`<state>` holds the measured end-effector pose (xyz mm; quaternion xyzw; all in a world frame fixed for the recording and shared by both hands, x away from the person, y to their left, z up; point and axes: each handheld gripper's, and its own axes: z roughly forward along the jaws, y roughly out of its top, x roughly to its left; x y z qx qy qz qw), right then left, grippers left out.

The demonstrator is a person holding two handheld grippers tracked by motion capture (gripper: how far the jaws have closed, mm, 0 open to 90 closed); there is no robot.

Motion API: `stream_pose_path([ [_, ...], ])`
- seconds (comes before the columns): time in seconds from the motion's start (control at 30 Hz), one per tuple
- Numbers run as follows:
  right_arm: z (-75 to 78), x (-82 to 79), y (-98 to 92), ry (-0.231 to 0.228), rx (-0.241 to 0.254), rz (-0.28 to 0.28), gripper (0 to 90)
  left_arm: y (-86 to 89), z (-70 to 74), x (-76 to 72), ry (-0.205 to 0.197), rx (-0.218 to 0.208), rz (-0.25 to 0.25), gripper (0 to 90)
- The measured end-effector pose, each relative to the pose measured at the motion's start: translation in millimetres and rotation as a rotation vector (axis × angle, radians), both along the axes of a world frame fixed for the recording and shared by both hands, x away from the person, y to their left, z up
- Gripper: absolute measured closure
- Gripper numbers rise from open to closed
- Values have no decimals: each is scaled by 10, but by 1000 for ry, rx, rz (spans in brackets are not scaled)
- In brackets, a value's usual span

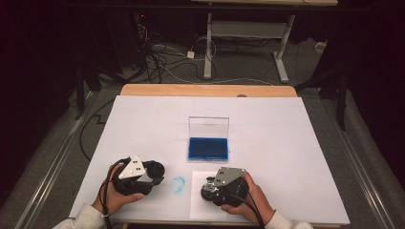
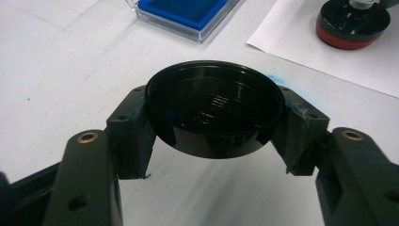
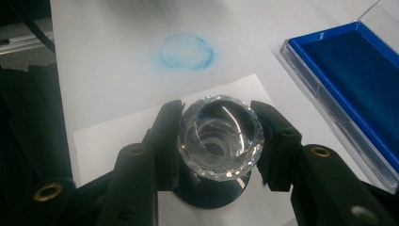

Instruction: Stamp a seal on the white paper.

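My left gripper is shut on a shallow black round cap, gripped by its rim just above the white sheet at the front left. To its right, my right gripper is shut on the clear faceted knob of a round stamp. The stamp's black base, which has a red band, rests on a small white paper. A blue ink pad lies in an open clear case at the table's middle.
A faint blue ring-shaped smudge marks the white table cover between the two grippers. The case's clear lid stands upright behind the pad. Cables and a desk frame lie on the floor beyond the table.
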<state>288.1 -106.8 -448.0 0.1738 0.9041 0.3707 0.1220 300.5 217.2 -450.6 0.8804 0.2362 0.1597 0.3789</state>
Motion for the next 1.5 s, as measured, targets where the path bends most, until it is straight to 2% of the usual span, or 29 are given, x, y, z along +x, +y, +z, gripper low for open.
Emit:
stream_pose_path([
  [0.1, 4, 0, 6, -6, -9, 9, 566, 2, -10, 5, 5, -1, 2, 366],
  [0.17, 8, -12, 34, -23, -30, 14, 566, -4, -17, 2, 8, -18, 12, 366],
  [0.33, 16, -9, 58, -26, -46, 14, 566, 1, -12, 5, 5, -22, 18, 366],
  [0.43, 14, -3, 52, -23, -43, 15, 565, -13, -11, 6, 4, -19, 15, 366],
  [0.47, 16, 0, 50, -21, -45, 17, 565, -7, -4, 12, -1, 1, 4, 366],
  [0.5, 16, -1, 54, -23, -45, 16, 565, -12, -4, 12, -1, 3, 2, 366],
  [0.77, 9, 12, 1, -4, -25, 19, 564, -2, -6, 8, 1, 0, 6, 366],
  [0.83, 11, 17, -1, -4, -30, 23, 564, -2, -16, 2, 7, -21, 18, 366],
  [0.87, 10, 14, 4, -2, -29, 18, 564, 2, -17, 1, 8, -21, 19, 366],
  [0.9, 8, 14, 5, -5, -31, 22, 564, 17, -10, 7, 2, 1, 8, 366],
  [0.93, 8, 10, 8, -7, -34, 23, 564, 7, -17, -2, 7, -21, 19, 366],
  [0.97, 8, 10, 11, -6, -36, 22, 564, 20, -8, 3, 2, -1, 8, 366],
  [1.0, 6, 11, 14, -7, -36, 24, 564, 21, -7, 2, 1, -1, 9, 366],
  [1.03, 4, 8, 16, -9, -36, 22, 563, 10, -13, -6, 5, -22, 19, 365],
  [1.1, 3, 6, 19, -5, -37, 19, 563, 9, -14, -6, 6, -22, 20, 366],
  [1.47, -1, 4, 40, -15, -52, 22, 563, -13, -21, 8, 9, -15, 16, 366],
  [1.5, 0, 3, 41, -15, -54, 23, 563, -7, -18, 15, 7, 2, 4, 366],
])
